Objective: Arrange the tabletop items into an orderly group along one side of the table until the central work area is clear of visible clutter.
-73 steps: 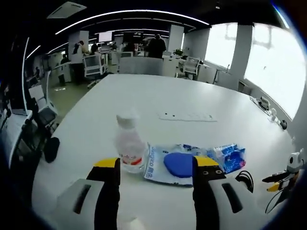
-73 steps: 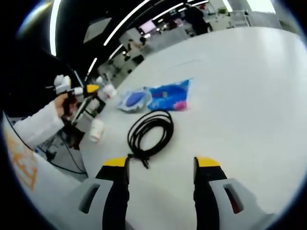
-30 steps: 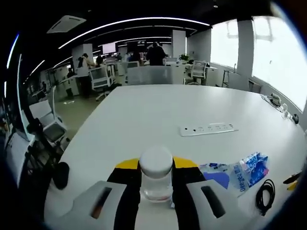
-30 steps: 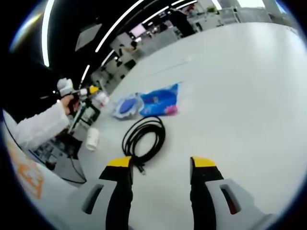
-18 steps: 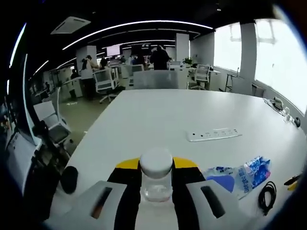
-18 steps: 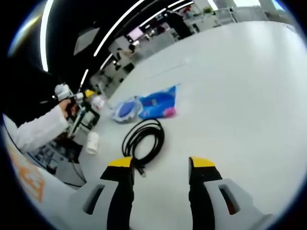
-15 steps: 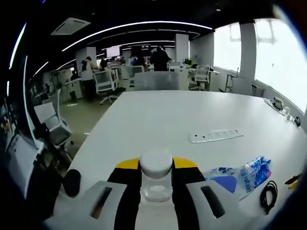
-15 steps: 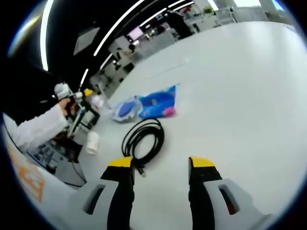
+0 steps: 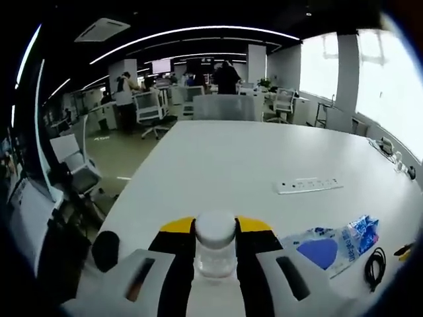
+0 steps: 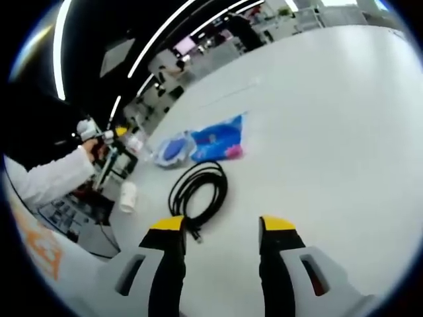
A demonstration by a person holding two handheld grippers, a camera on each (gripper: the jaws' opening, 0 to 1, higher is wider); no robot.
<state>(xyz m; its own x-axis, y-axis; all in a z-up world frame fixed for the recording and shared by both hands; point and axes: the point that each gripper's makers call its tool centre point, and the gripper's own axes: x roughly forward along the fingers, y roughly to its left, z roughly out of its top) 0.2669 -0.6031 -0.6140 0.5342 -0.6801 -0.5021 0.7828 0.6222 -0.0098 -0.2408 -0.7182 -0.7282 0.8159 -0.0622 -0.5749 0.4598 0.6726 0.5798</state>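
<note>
A clear plastic bottle [image 9: 215,246] with a white cap stands upright between the jaws of my left gripper [image 9: 215,228], which is shut on it near the table's left edge. To its right lie a blue and white plastic packet [image 9: 338,239] and a black coiled cable [image 9: 375,267]. In the right gripper view, my right gripper [image 10: 223,228] is open and holds nothing, just short of the coiled cable [image 10: 198,191]. Beyond the cable lie the blue packets [image 10: 217,142]. The left gripper [image 10: 117,141] with the bottle [image 10: 136,142] is at the far left.
A white power strip [image 9: 309,185] lies flat further across the white table [image 9: 218,158]. A small white cylinder [image 10: 127,196] lies near the table edge. A person's white sleeve [image 10: 49,179] reaches in from the left. Office chairs and desks stand beyond the table.
My left gripper has shut on the bottle and carried it left, away from the blue packets. The right gripper stays open and has barely moved.
</note>
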